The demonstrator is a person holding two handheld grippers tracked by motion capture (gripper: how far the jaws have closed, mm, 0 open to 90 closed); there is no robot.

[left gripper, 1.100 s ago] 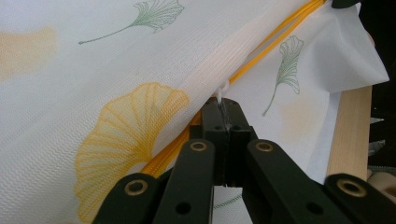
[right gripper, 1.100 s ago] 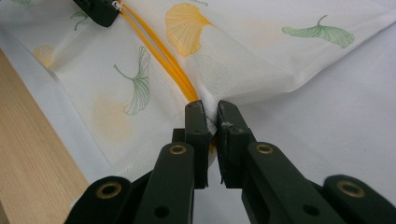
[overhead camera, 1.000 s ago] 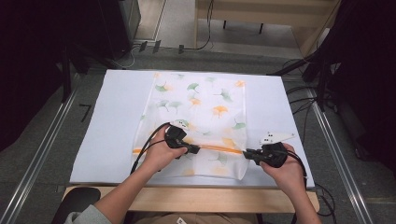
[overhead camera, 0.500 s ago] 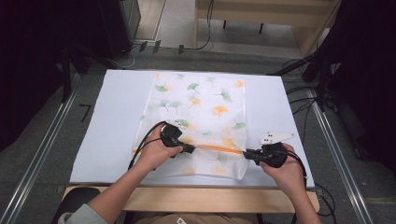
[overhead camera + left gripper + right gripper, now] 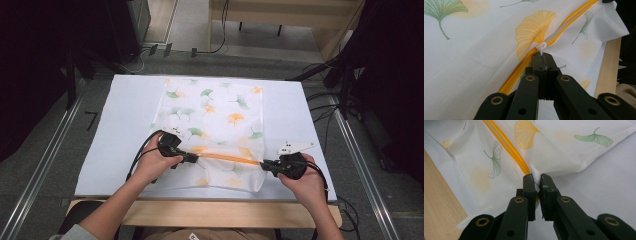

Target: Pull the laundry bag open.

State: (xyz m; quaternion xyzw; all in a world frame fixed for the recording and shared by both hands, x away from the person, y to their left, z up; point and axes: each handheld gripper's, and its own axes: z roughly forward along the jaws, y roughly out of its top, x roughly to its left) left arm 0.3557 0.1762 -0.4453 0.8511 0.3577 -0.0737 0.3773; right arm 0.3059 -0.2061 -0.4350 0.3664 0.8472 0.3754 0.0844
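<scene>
A white mesh bag [image 5: 215,115] printed with green and orange ginkgo leaves lies flat on the white table cover. An orange zipper [image 5: 227,157] runs across its near end. My left gripper [image 5: 194,158] is at the zipper's left part, shut on the small white zipper pull [image 5: 541,47]. In the left gripper view the left gripper [image 5: 543,58] has its jaws pressed together on the pull's tab, and the zipper [image 5: 564,25] runs away up and to the right. My right gripper [image 5: 264,163] is at the bag's right edge. In its own view the right gripper [image 5: 536,180] pinches the bag's fabric [image 5: 564,152] at the end of the zipper [image 5: 506,145].
The white table cover [image 5: 125,115] reaches past the bag on both sides. The wooden front edge [image 5: 210,212] of the table runs just behind my hands. Metal rails [image 5: 45,165] flank the table, and cables [image 5: 325,107] lie on the floor at the right.
My left gripper has slid left along the zipper with the pull in it, and more of the orange zipper shows between the two grippers. The right gripper has stayed put.
</scene>
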